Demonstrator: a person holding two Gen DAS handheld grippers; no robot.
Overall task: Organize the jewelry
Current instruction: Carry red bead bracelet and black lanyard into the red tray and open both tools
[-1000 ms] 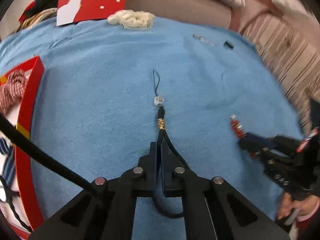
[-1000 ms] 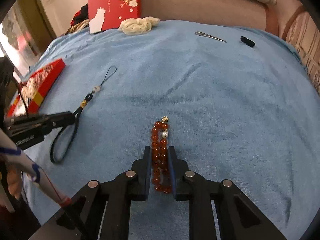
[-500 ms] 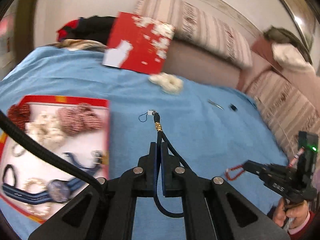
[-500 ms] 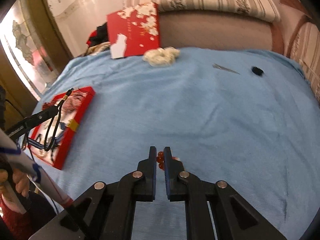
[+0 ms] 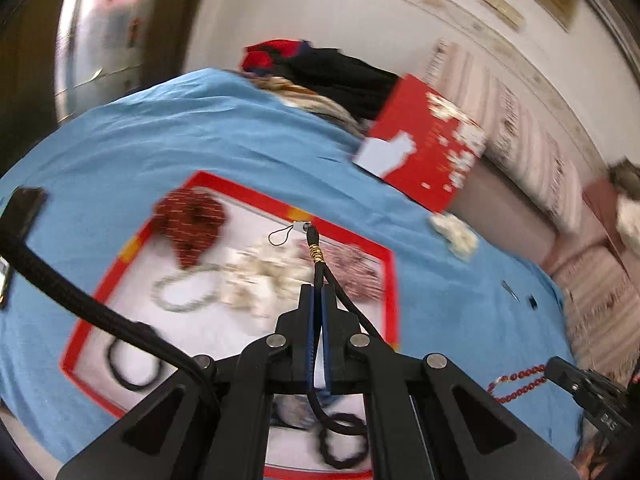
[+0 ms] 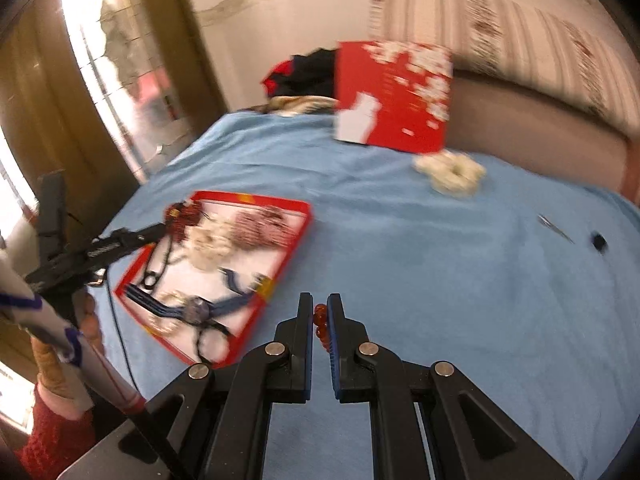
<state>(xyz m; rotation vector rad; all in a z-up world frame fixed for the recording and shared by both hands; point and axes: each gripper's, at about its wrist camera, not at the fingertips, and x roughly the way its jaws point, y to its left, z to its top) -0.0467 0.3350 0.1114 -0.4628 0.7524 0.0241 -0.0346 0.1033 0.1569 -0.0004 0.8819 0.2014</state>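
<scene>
My left gripper [image 5: 316, 294] is clamped on the black cord strap [image 5: 320, 268], pinched below its gold band so the loop end dangles free above the red tray [image 5: 390, 280]. My right gripper [image 6: 319, 312] is closed on the red bead bracelet [image 6: 320, 320], off the blue blanket [image 6: 440, 264]. From the right gripper, the tray lies at 10 o'clock, likely the drop-off for both pieces.

I see blanket [image 6: 420, 264]: matt blue cloth, slightly napped | tray [image 5: 390, 280]: red card rim, smooth white inside | strap [image 5: 316, 276]: black woven cord, shiny gold-metal band | beads [image 6: 320, 322]: glossy red | my grippers: matt black plastic
</scene>
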